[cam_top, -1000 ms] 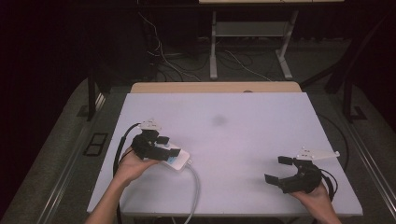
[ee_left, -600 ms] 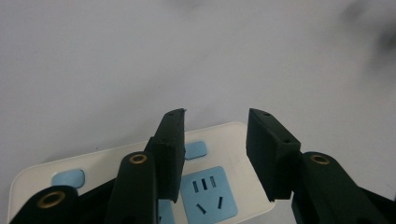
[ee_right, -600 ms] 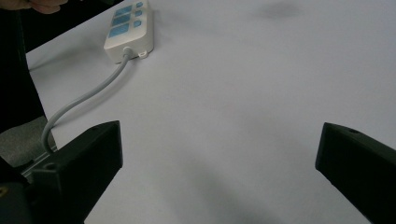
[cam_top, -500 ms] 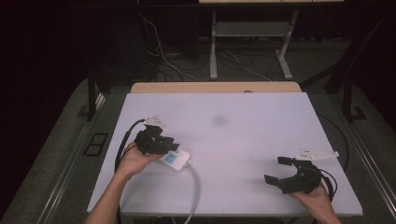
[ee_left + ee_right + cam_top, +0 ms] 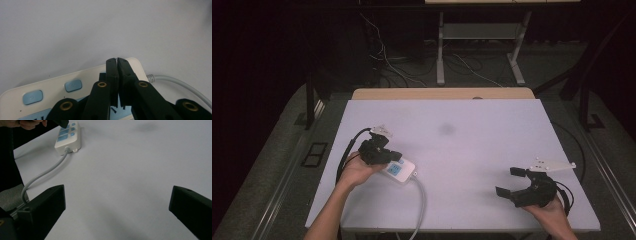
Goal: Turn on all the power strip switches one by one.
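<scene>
Left tool (image 5: 384,150) pinched fully together, nothing between the jaws, tips poised directly over the power strip (image 5: 399,170) and aimed at its switch buttons (image 5: 73,85). Jaws have just been closing, from fairly wide a second ago to meeting now; empty throughout. Strip lying flat on the counter (image 5: 472,150) right beneath and slightly ahead of that tool, long axis running from under the left hand (image 5: 357,172) toward the middle of the counter, grey cord (image 5: 419,200) leaving the far end and curling off the near edge. Probably set up to press a button with the closed tips, so the move ahead looks like a short push straight down rather than any sideways reach. Left hand clearly the nearer one.

Right tool (image 5: 524,187) spread wide, holding nothing, resting well apart from the strip across bare counter; strip (image 5: 68,138) seen far off, ahead and to its left.

Against the earlier frames: left tool shifted only slightly over the strip, right tool unmoved, strip in the same place.
</scene>
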{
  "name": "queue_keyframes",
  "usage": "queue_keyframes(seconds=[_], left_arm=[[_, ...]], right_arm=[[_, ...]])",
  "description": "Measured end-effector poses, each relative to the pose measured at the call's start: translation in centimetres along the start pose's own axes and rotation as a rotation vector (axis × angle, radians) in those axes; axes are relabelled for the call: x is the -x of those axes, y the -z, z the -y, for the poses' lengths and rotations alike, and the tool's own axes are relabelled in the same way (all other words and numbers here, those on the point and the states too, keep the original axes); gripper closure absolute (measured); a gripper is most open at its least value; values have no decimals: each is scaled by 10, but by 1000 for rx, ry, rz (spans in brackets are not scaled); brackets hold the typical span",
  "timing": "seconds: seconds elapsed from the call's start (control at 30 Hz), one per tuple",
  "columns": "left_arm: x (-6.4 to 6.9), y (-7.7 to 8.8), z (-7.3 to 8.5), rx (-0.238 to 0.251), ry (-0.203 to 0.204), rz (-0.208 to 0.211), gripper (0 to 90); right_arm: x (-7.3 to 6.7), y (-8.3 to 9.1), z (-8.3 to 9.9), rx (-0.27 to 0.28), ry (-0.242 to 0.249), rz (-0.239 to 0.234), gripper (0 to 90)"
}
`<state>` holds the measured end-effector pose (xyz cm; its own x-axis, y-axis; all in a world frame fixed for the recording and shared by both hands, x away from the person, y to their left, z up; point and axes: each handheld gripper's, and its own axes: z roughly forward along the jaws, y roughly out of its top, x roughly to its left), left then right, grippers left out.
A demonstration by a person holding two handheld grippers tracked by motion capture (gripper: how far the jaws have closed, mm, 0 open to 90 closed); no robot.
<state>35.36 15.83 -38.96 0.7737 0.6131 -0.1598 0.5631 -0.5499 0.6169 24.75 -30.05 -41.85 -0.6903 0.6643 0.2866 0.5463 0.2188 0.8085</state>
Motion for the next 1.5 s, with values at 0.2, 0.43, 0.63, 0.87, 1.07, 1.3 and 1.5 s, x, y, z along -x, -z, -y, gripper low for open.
queue_keyframes(seconds=[0.2, 0.43, 0.63, 0.87, 1.07, 1.3, 1.5], left_arm=[[-1, -7, -1, -26, -4, -2, 889], [-3, -13, 0, -45, -3, -2, 889], [-5, -17, 0, -53, 4, -10, 889], [-5, -19, 0, -39, 12, 1, 877], [-5, -19, 0, -41, 25, -2, 885], [-7, -20, 1, -44, 30, 13, 893], [-8, -21, 2, -42, 22, 20, 896]], right_arm=[[0, 0, 0, 0, 1, 0, 5], [0, 0, 0, -2, 4, -2, 4], [0, 0, 0, -3, 5, 0, 5], [0, 1, 1, -1, 5, 0, 5], [1, 1, 1, 2, 6, 3, 5], [1, 2, 1, 3, 8, 3, 5], [1, 2, 1, 3, 8, 4, 5]])
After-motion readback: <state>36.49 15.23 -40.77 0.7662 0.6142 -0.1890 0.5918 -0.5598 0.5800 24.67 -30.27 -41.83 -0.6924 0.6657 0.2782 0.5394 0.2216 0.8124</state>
